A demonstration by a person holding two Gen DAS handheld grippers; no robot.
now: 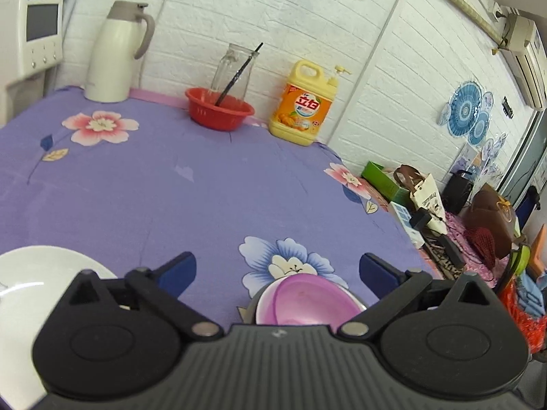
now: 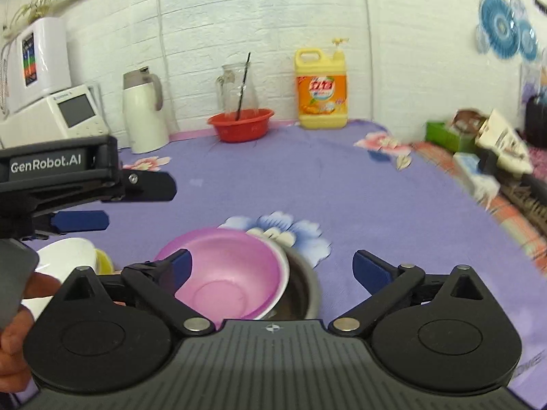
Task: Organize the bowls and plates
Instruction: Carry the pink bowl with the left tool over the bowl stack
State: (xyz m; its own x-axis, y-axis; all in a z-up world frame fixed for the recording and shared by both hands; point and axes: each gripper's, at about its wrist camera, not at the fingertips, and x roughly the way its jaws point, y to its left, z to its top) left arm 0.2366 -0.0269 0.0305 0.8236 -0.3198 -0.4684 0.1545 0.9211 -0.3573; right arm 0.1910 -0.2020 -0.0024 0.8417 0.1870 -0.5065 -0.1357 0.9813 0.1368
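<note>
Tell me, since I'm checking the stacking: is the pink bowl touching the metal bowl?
Touching. The right wrist view shows the pink bowl nested tilted inside the metal bowl, its rim resting against the metal wall.

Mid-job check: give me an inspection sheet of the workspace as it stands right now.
Surface: purple floral tablecloth, bare in the middle.
Job's things: pink bowl nested in a metal bowl; white plate to their left.
Clutter: thermos jug, red basin with glass pitcher, yellow detergent bottle along the wall.
Grippers: left gripper open, empty; right gripper open, empty, over the pink bowl.
Cables: white cord on the wall.
Surroundings: white brick wall; cluttered boxes at right.
</note>
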